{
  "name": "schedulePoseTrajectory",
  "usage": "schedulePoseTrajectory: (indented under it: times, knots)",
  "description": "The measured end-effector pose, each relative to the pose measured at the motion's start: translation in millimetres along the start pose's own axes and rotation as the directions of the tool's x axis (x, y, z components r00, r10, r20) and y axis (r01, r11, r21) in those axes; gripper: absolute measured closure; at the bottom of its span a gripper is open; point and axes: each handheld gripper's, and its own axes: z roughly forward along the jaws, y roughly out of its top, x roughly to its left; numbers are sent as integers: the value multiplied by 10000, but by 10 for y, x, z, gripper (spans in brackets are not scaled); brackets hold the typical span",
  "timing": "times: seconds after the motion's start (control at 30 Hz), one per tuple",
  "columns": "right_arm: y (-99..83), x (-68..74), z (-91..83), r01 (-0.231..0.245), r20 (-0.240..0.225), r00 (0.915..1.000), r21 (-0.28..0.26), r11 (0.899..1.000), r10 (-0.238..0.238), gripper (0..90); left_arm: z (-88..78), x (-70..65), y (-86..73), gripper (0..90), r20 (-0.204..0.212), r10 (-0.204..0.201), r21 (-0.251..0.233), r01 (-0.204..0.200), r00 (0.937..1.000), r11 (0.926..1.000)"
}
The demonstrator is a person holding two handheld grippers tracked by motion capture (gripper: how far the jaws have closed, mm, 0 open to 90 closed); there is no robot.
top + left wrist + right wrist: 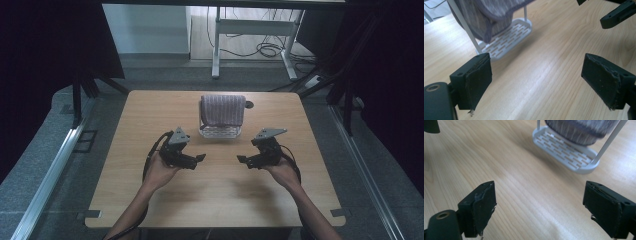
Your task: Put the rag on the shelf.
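On my high view a small white rack (220,132) stands on the wooden table (150,200), toward the far edge and about midway between left and right. Its base is a slotted white tray, and I see nothing lying in that tray. Thin white uprights rise from it, and a grey-purple striped towel (223,110) hangs folded over the top, its lower edge just above the tray. A small dark round thing (249,104) sits on the table just right of the towel; I cannot tell what it is.

My left gripper (201,158) is held in the left hand (159,171) near the middle of the table, on the near left of the rack. In the left gripper view its black padded jaws stand wide apart over bare wood, holding and touching nothing, with the rack (506,37) and towel (486,15) ahead.

My right gripper (241,159) is held in the right hand (285,172), on the near right of the rack, tips facing the left gripper with a gap between them. In the right gripper view its jaws are likewise spread wide and empty, with the rack (566,150) ahead.

I can read no label or writing anywhere.
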Motion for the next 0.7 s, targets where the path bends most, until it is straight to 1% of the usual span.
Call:
schedulePoseTrajectory:
  times: [0.07, 0.1, 0.13, 0.17, 0.2, 0.23, 0.27, 0.3, 0.33, 0.37, 0.43, 0.47, 0.5, 0.53, 0.57, 0.6, 0.63, 0.67, 0.7]
  knots:
    - [-52, 17, 23, -37, -14, 10000, 58, 10000, 37, 109, 18, -27, -68, 96, -50, 31, 68, -31, 10000, 10000]
    - [-105, 32, 47, -1, 15, 10000, 129, 9999, 1, 104, 29, -41, -101, 96, -92, 43, 96, -43, 9999, 9999]
    - [-132, 37, 59, -5, 8, 10000, 171, 9999, 5, 104, 60, -68, -171, 97, -68, 35, 207, -34, 10000, 9998]
    - [-160, 41, 72, 11, -8, 10000, 226, 9997, -11, 102, 60, -68, -171, 97, -68, 35, 207, -34, 10000, 9998]
    - [-160, 41, 72, 11, -8, 10000, 226, 9997, -11, 102, 79, -81, -208, 97, -49, 38, 287, -37, 10000, 9996]
    - [-220, 51, 99, -26, -57, 10000, 294, 9996, 28, 99, 118, -108, -284, 96, -82, 66, 424, -62, 9999, 9991]
    - [-220, 51, 99, -26, -57, 10000, 294, 9996, 28, 99, 118, -108, -284, 97, -82, 66, 424, -62, 9999, 9991]
    - [-253, 56, 114, -22, -34, 10000, 336, 9994, 23, 98, 140, -120, -325, 97, -27, 11, 459, -10, 10000, 9989]
    - [-323, 61, 153, -41, -67, 10000, 469, 9989, 44, 98, 159, -129, -363, 96, -2, -14, 519, 14, 10000, 9987]
    - [-323, 61, 153, -41, -67, 10000, 469, 9989, 44, 98, 180, -139, -402, 96, -9, -66, 559, 67, 10000, 9984]
    - [-398, 65, 202, -39, -99, 9999, 645, 9979, 45, 96, 227, -156, -482, 96, 53, -187, 643, 183, 9998, 9978]
    - [-478, 67, 259, -7, -115, 9999, 829, 9966, 16, 84, 255, -162, -516, 97, 126, -235, 766, 225, 9996, 9968]
    - [-478, 67, 259, -7, -115, 9999, 829, 9966, 16, 84, 283, -168, -544, 97, 117, -153, 970, 141, 9998, 9952]
    - [-550, 72, 317, -19, -88, 10000, 1006, 9949, 28, 69, 307, -178, -568, 97, -65, -5, 1107, 12, 10000, 9939]
    - [-550, 72, 317, -19, -88, 10000, 1006, 9949, 28, 69, 328, -178, -590, 97, -184, 100, 1215, -77, 9998, 9926]
    - [-581, 76, 345, -33, -82, 10000, 1081, 9941, 42, 60, 351, -173, -615, 97, -185, 104, 1303, -79, 9998, 9914]
    - [-610, 78, 370, 3, -59, 10000, 1136, 9935, 4, 52, 377, -169, -641, 97, -118, 21, 1360, -5, 9999, 9907]
    - [-636, 83, 394, 66, 16, 10000, 1130, 9936, -68, 19, 406, -170, -662, 97, -95, -39, 1496, 53, 9999, 9887]
    - [-659, 98, 420, 345, 172, 9992, 1104, 9933, -366, 0, 432, -194, -652, 100, -368, 168, 1744, -101, 9992, 9846]
